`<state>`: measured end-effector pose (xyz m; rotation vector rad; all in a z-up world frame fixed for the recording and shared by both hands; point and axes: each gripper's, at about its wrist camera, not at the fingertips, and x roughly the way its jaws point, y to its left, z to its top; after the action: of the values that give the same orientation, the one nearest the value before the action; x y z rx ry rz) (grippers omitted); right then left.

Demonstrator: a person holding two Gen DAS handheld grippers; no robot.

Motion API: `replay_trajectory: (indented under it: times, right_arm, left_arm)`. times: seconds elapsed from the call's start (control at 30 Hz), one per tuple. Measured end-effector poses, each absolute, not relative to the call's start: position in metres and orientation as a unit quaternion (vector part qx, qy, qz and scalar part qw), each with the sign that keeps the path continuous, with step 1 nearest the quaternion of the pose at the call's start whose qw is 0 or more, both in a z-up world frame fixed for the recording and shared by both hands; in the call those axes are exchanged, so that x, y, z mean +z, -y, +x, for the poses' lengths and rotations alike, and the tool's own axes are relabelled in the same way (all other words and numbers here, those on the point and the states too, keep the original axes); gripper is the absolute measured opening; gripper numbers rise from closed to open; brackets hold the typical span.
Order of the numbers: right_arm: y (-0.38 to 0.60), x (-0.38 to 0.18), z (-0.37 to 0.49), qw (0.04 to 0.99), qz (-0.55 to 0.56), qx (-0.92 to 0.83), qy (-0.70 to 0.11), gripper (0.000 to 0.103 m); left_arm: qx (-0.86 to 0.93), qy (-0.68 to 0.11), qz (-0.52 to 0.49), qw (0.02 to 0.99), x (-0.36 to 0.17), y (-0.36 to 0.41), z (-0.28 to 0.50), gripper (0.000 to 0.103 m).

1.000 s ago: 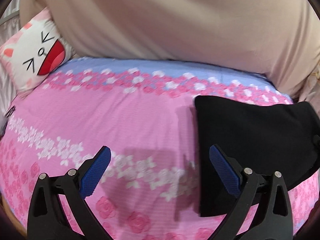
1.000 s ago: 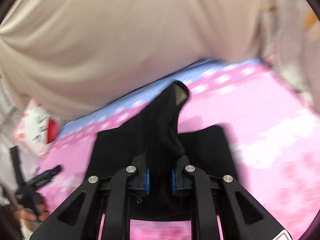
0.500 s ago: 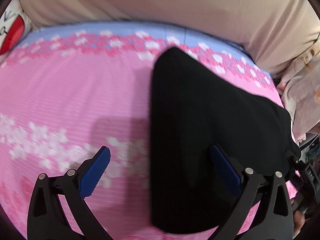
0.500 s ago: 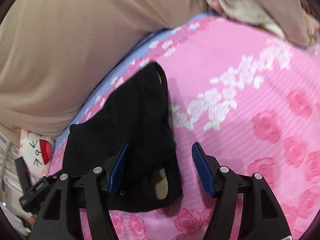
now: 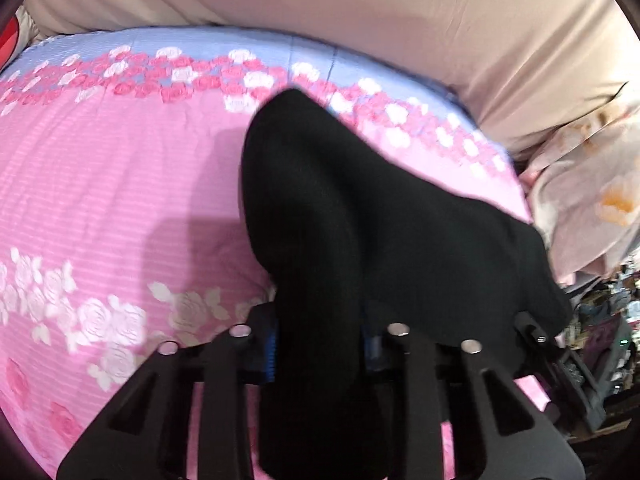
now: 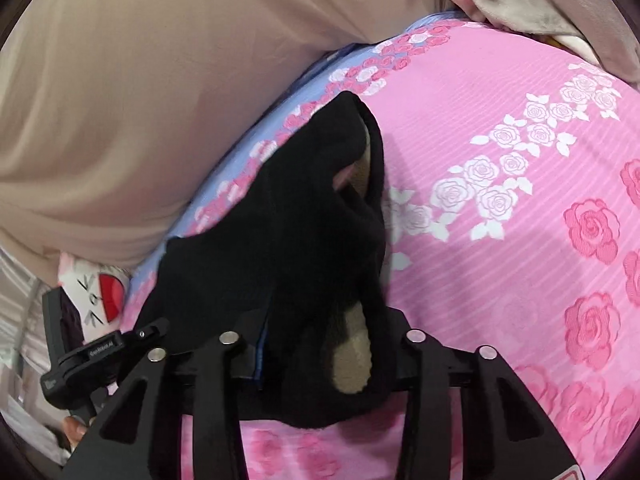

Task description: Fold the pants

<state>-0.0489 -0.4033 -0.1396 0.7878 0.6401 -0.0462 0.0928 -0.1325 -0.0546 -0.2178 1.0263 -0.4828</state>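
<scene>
The black pants (image 5: 360, 216) lie folded on the pink rose-print bedspread (image 5: 100, 200). My left gripper (image 5: 320, 352) is shut on the near left edge of the pants, with black cloth bunched between the blue pads. In the right wrist view the pants (image 6: 280, 232) show a tan lining at the near edge and at the far opening. My right gripper (image 6: 320, 352) is shut on the near right edge of the pants. The left gripper's body (image 6: 92, 352) shows at the lower left of the right wrist view.
A beige sheet (image 5: 360, 20) hangs behind the bed. A cat-face pillow (image 6: 96, 292) lies at the far left. A pale floral blanket (image 5: 592, 184) is heaped at the bed's right end, with clutter beyond the bed's edge (image 5: 600, 320).
Both grippers were open half a second ago. Now each has closed on the near edge of the pants. The left gripper has moved right onto the cloth.
</scene>
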Motion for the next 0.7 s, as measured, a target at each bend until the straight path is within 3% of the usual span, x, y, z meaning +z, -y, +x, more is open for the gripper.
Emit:
replay_trajectory:
  times: [0.2, 0.3, 0.37, 0.4, 0.47, 0.6, 0.67, 0.7]
  right_arm:
    - [0.336, -0.099, -0.049, 0.885, 0.353, 0.069, -0.296, 0.035]
    - [0.295, -0.111, -0.044, 0.876, 0.343, 0.105, -0.322, 0.036]
    - [0.279, -0.134, -0.04, 0.865, 0.343, 0.109, -0.35, 0.042]
    - [0.274, -0.152, -0.038, 0.86, 0.337, 0.089, -0.373, 0.05]
    - [0.28, -0.162, -0.047, 0.857, 0.351, 0.087, -0.366, 0.052]
    - [0.313, -0.109, -0.089, 0.885, 0.33, -0.016, -0.327, 0.058]
    - [0.314, -0.063, -0.105, 0.918, 0.272, -0.053, -0.284, 0.053]
    - [0.31, -0.049, -0.104, 0.925, 0.256, -0.05, -0.276, 0.033]
  left_arm:
    - [-0.221, -0.452, -0.103, 0.858, -0.012, 0.07, 0.079, 0.023]
    - [-0.191, -0.446, -0.1, 0.869, -0.003, 0.018, 0.06, 0.025]
    - [-0.163, -0.463, -0.089, 0.867, -0.02, -0.01, 0.046, 0.028]
    - [-0.152, -0.481, -0.072, 0.861, -0.038, -0.016, 0.042, 0.031]
    - [-0.139, -0.502, -0.07, 0.851, -0.07, -0.025, 0.038, 0.041]
    - [-0.111, -0.422, -0.077, 0.896, -0.039, -0.05, 0.014, 0.041]
    - [-0.092, -0.363, -0.054, 0.926, -0.009, -0.055, 0.003, 0.043]
    - [-0.08, -0.331, -0.044, 0.939, 0.01, -0.054, 0.0, 0.049]
